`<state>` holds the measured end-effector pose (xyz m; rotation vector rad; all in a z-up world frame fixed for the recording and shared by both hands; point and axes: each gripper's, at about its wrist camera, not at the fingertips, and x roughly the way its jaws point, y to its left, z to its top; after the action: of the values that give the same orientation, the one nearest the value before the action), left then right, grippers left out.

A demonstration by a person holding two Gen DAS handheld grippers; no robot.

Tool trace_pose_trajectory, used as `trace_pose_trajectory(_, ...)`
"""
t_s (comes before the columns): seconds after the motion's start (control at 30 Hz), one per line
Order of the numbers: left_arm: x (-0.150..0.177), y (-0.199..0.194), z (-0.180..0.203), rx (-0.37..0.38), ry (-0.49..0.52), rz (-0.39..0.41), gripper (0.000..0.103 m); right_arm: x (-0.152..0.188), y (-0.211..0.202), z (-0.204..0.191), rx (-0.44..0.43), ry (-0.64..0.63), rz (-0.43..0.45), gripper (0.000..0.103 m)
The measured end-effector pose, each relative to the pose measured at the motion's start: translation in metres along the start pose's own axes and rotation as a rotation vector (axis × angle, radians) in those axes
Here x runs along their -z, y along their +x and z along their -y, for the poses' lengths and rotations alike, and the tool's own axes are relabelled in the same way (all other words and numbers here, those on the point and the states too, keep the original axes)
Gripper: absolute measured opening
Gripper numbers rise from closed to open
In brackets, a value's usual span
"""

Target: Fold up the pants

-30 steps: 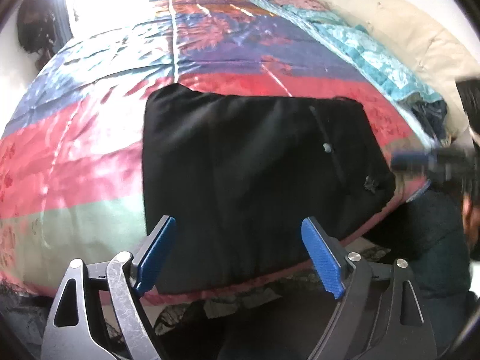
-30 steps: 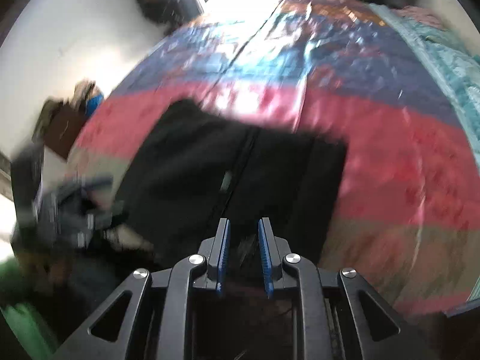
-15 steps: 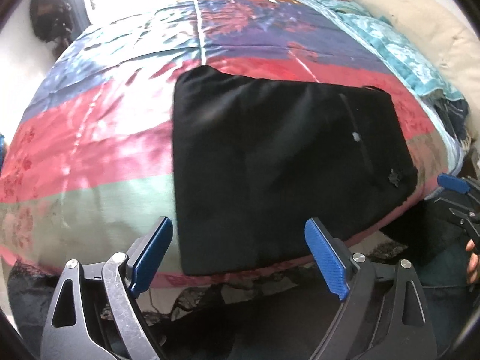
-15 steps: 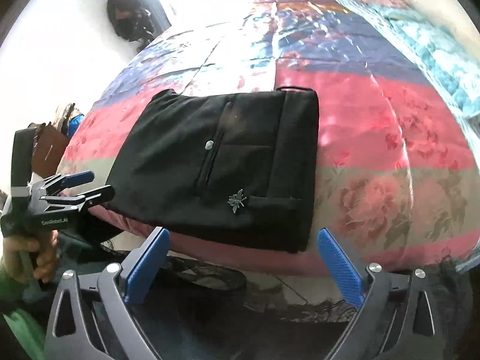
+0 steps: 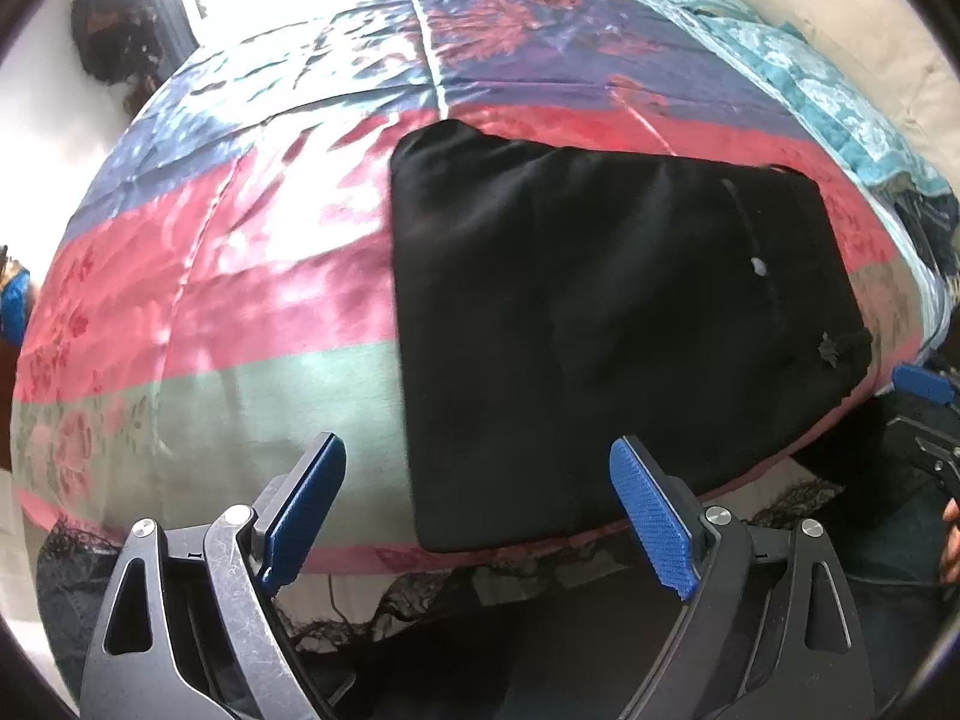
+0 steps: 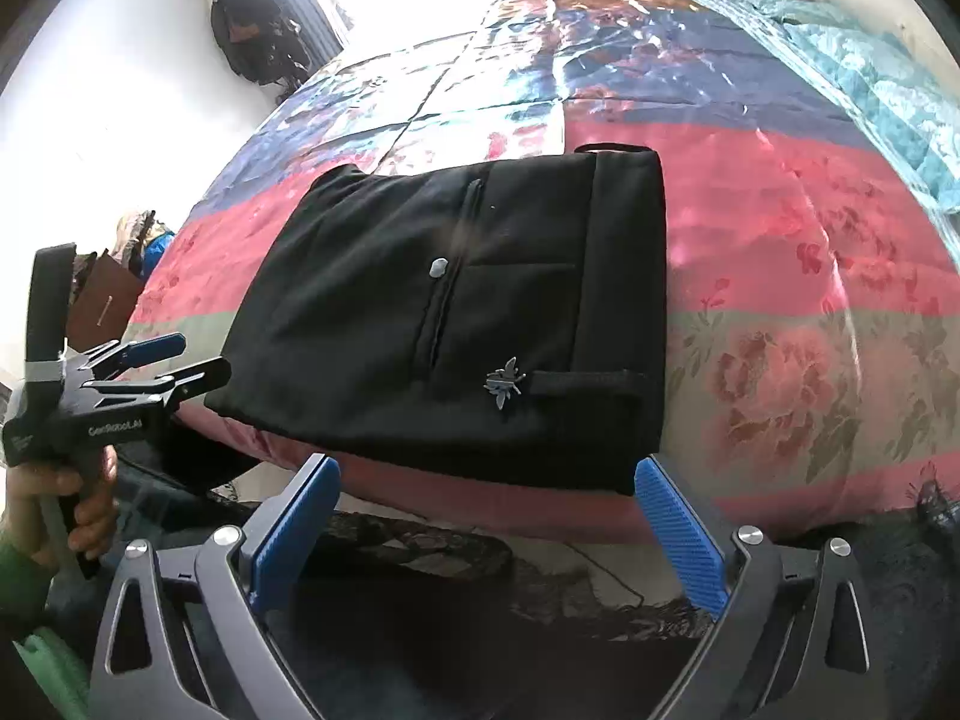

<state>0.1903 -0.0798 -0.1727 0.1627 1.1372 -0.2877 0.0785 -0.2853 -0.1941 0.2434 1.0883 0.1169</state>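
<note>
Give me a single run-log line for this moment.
pants: folded, flat on bedspread near its front edge | left gripper: open, empty | right gripper: open, empty | neither touches pants

Black grippers (image 6: 485,525) with blue ribbed pads, green sleeve (image 6: 24,576)

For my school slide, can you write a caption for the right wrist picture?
Folded black pants lie on a colourful bedspread, with the open right gripper held over the bed's near edge.
</note>
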Motion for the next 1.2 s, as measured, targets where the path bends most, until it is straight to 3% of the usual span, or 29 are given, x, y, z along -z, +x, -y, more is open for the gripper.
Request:
trace_pose_trajectory(0.17, -0.004, 0.003, -0.041, 0.076, -0.135, -0.010, 0.091, -0.007, -0.010, 0.027, -0.028, 0.080, 0.053, 0.098)
trace_pose_trajectory(0.33, -0.014, 0.023, -0.085, 0.272, -0.293, -0.049, 0.091, -0.028, 0.006, 0.072, -0.112, 0.185, 0.067, 0.097)
trace_pose_trajectory(0.4, -0.017, 0.032, -0.092, 0.331, -0.330, -0.066, 0.091, -0.038, 0.024, 0.092, -0.200, 0.223, 0.028, 0.093)
trace_pose_trajectory(0.6, -0.028, 0.065, -0.083, 0.439, -0.321, -0.119, 0.091, -0.056, 0.075, 0.120, -0.327, 0.305, -0.097, 0.086)
trace_pose_trajectory(0.67, -0.029, 0.076, -0.070, 0.490, -0.280, -0.151, 0.092, -0.059, 0.084, 0.119, -0.399, 0.301, -0.104, 0.086)
trace_pose_trajectory(0.73, -0.032, 0.079, -0.060, 0.493, -0.234, -0.148, 0.098, -0.060, 0.092, 0.118, -0.477, 0.311, -0.120, 0.087)
trace_pose_trajectory(0.87, -0.038, 0.080, -0.052, 0.578, -0.247, -0.169, 0.095, -0.056, 0.105, 0.130, -0.612, 0.423, -0.116, 0.085)
trace_pose_trajectory(0.9, -0.039, 0.078, -0.049, 0.544, -0.251, -0.166, 0.077, -0.057, 0.105, 0.129, -0.603, 0.419, -0.121, 0.077)
trace_pose_trajectory(0.93, -0.039, 0.077, -0.046, 0.471, -0.225, -0.169, 0.049, -0.058, 0.104, 0.124, -0.567, 0.380, -0.127, 0.060)
trace_pose_trajectory(1.0, -0.038, 0.074, -0.047, 0.461, -0.214, -0.155, 0.032, -0.060, 0.100, 0.110, -0.497, 0.288, -0.136, 0.048)
trace_pose_trajectory(1.03, -0.037, 0.070, -0.050, 0.485, -0.235, -0.144, 0.024, -0.061, 0.097, 0.106, -0.493, 0.275, -0.131, 0.043)
trace_pose_trajectory(1.1, -0.039, 0.059, -0.052, 0.508, -0.245, -0.122, 0.019, -0.064, 0.091, 0.095, -0.481, 0.242, -0.111, 0.038)
trace_pose_trajectory(1.2, -0.045, 0.035, -0.048, 0.519, -0.216, -0.073, 0.019, -0.070, 0.077, 0.076, -0.504, 0.197, -0.076, 0.034)
